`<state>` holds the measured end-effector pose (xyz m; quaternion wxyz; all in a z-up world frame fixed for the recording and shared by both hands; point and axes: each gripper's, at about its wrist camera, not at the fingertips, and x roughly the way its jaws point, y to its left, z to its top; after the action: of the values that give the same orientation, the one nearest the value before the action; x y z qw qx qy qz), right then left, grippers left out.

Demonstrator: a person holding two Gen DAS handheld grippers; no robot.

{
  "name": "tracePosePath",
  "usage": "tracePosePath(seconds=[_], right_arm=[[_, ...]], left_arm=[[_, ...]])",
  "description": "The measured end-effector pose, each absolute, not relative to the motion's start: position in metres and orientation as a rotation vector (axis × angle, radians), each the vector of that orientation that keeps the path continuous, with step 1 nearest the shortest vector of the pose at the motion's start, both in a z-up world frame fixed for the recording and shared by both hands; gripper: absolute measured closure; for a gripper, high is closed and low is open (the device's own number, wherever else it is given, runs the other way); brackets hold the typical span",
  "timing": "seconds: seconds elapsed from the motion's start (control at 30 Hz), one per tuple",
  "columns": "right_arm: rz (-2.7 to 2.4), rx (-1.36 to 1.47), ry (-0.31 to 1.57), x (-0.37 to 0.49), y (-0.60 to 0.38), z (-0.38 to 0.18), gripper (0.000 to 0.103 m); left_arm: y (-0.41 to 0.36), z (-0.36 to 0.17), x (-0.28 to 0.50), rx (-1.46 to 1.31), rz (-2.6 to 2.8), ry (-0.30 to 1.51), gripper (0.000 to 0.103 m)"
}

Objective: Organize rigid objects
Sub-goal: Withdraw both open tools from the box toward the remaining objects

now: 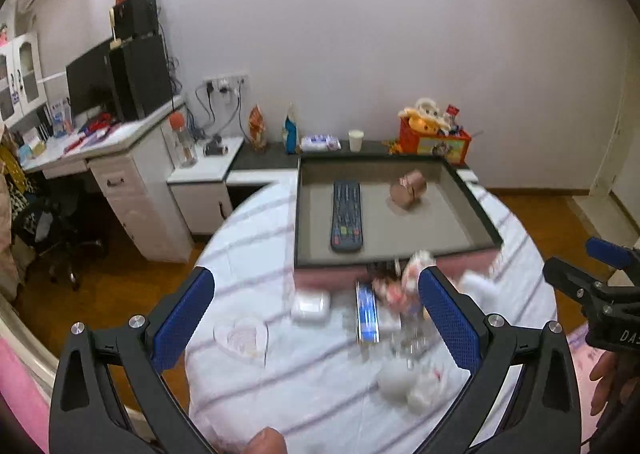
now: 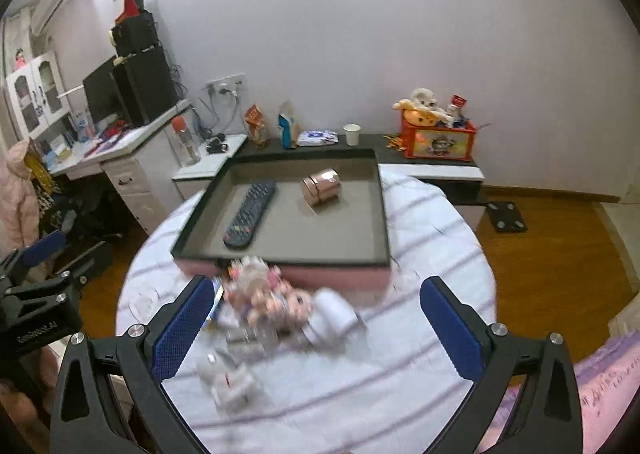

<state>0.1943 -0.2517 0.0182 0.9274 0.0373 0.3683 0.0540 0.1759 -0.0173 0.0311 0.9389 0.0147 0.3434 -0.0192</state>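
Note:
A shallow dark-rimmed tray (image 1: 298,214) (image 2: 384,214) sits at the far side of a round table with a striped white cloth. In it lie a black remote control (image 1: 347,216) (image 2: 251,213) and a copper-coloured round box (image 1: 408,190) (image 2: 321,186) on its side. In front of the tray is a blurred heap: small dolls (image 1: 400,286) (image 2: 268,294), a blue pack (image 1: 367,312), a white case (image 1: 311,304), a clear heart-shaped dish (image 1: 242,338) and a white roll (image 2: 332,316). My left gripper (image 1: 316,272) and right gripper (image 2: 316,280) hang open above the heap, holding nothing.
Behind the tray a low dark shelf carries a paper cup (image 1: 355,140) and an orange toy box (image 1: 434,138). A white desk with a monitor (image 1: 90,82) stands at the left. A black scale (image 2: 506,216) lies on the wooden floor. Pink bedding (image 2: 608,382) is at the lower right.

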Motion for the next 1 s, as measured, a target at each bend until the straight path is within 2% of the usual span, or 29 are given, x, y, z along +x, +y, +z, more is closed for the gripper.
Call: tracePosePath(seconds=[0.33, 0.53, 1.0], right_arm=[[0.129, 0.089, 0.840, 0.165, -0.247, -0.016, 0.000], [0.133, 0.082, 0.841, 0.154, -0.243, -0.019, 0.000], [0.101, 0.105, 0.848, 0.150, -0.256, -0.021, 0.000]], left_arm=[[-0.012, -0.001, 0.143, -0.016, -0.042, 0.810, 0.000], [-0.012, 0.000, 0.128, -0.019, -0.062, 0.788, 0.000], [-0.033, -0.023, 0.125, -0.011, -0.127, 0.859, 0.000]])
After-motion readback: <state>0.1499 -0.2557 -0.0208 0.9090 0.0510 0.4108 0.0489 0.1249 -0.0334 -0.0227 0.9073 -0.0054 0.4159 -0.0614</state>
